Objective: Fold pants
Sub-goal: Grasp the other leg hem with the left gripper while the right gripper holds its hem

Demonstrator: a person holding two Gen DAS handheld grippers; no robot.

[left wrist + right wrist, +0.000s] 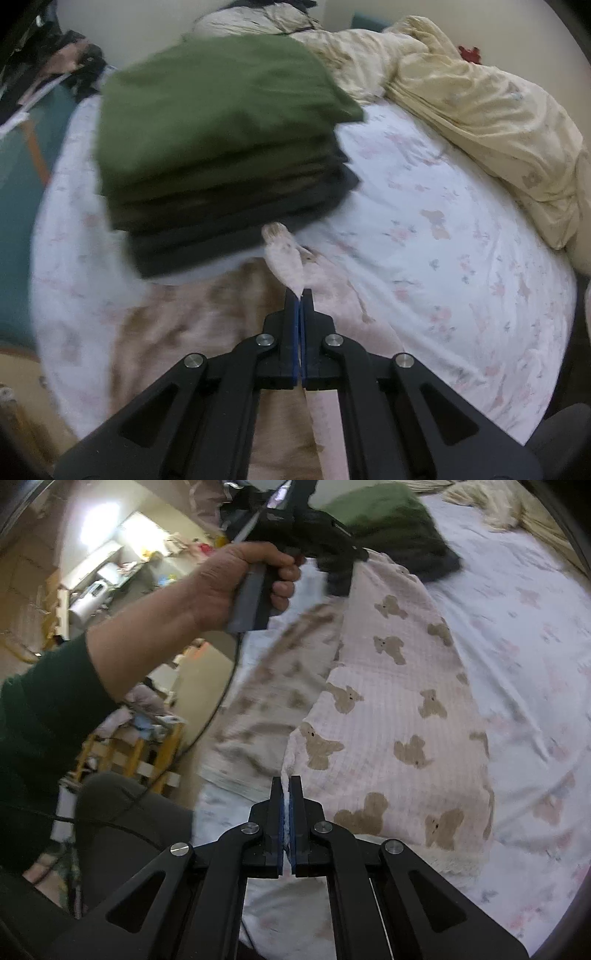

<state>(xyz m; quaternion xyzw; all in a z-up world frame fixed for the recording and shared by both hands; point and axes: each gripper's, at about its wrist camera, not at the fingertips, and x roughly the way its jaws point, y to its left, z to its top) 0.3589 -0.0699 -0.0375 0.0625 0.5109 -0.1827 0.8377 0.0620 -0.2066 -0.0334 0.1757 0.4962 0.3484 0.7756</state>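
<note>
Pink pants with brown bear print [391,701] lie on the bed, one layer lifted over the other. My right gripper [286,781] is shut on the pants' near edge. My left gripper [300,293] is shut on another edge of the pants [284,258], raised above the bed. In the right wrist view the left gripper [338,587] is held by a hand [240,579] at the far end of the pants, its fingertips hidden by blur.
A stack of folded dark and green clothes [221,140] sits on the floral bed sheet [461,258] just beyond the pants. A crumpled cream duvet [480,103] lies at the far right. The bed's left edge drops to a cluttered floor [122,738].
</note>
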